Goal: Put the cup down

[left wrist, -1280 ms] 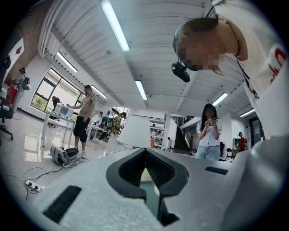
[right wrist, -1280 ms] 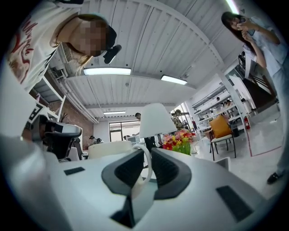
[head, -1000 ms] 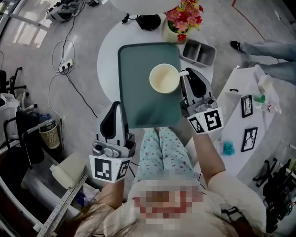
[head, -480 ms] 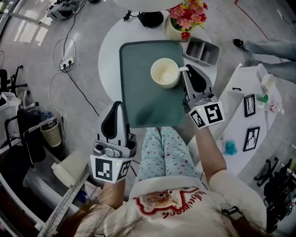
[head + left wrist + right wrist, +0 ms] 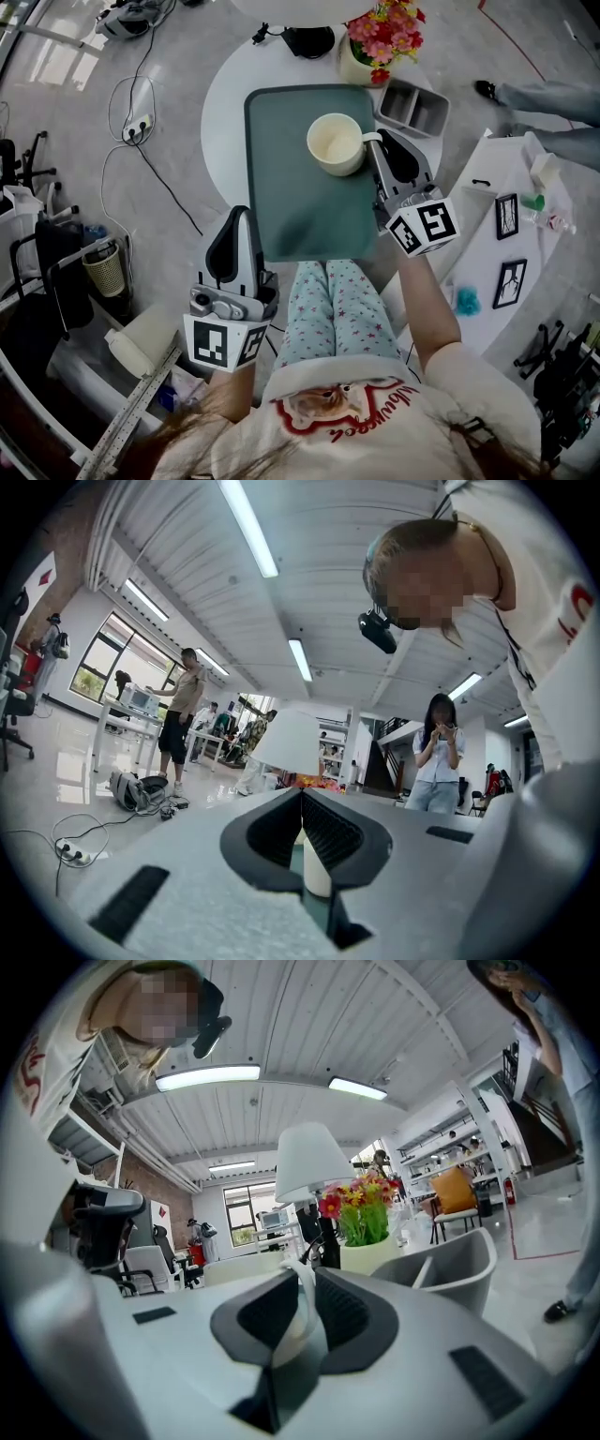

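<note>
Pinching the thin white handle of the cream ceramic cup, the right gripper holds it at the far right part of the dark green rectangular tray on the round white table. Whether the cup's base touches the tray is unclear. The left gripper hangs beside the tray's near left corner, jaws pressed together and empty.

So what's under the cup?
The green tray lies under the cup, on the white table. The right gripper holds the cup. The cup covers the spot below it, so whether it touches the tray cannot be told.
</note>
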Demonstrator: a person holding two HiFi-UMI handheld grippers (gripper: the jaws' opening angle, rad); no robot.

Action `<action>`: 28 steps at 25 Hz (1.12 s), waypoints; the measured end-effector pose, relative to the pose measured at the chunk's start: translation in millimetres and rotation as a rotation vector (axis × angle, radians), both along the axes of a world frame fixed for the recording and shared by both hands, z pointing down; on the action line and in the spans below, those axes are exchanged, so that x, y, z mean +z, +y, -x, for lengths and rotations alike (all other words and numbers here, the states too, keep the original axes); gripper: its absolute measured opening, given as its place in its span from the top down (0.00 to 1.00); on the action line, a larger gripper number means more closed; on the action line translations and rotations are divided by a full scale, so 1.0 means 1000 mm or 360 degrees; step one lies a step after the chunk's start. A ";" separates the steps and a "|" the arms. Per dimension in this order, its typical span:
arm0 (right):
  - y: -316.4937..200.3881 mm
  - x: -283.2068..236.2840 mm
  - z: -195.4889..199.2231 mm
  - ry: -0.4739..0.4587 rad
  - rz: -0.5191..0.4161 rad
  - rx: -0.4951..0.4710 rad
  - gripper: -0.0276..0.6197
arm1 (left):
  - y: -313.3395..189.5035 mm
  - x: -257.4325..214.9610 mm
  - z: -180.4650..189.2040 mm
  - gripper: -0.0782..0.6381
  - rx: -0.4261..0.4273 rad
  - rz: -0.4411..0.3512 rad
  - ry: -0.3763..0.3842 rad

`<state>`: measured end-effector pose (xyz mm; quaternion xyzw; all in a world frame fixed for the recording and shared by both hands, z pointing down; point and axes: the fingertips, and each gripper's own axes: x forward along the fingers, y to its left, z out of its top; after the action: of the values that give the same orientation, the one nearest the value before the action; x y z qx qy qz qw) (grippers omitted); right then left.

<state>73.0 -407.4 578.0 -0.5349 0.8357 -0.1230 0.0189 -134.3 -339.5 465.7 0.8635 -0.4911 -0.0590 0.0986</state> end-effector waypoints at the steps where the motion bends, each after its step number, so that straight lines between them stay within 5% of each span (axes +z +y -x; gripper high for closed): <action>1: 0.000 0.001 0.000 -0.0004 0.0014 -0.0006 0.87 | 0.000 0.000 0.000 0.87 -0.0001 0.0000 0.0007; 28: 0.018 0.016 0.003 0.0103 0.0042 -0.0101 0.87 | 0.002 0.006 -0.001 0.87 0.0000 0.0066 0.0040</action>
<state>69.9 -389.6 594.3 -0.5120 0.8508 -0.1171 -0.0191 -133.7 -337.4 471.5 0.8604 -0.4910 -0.0595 0.1226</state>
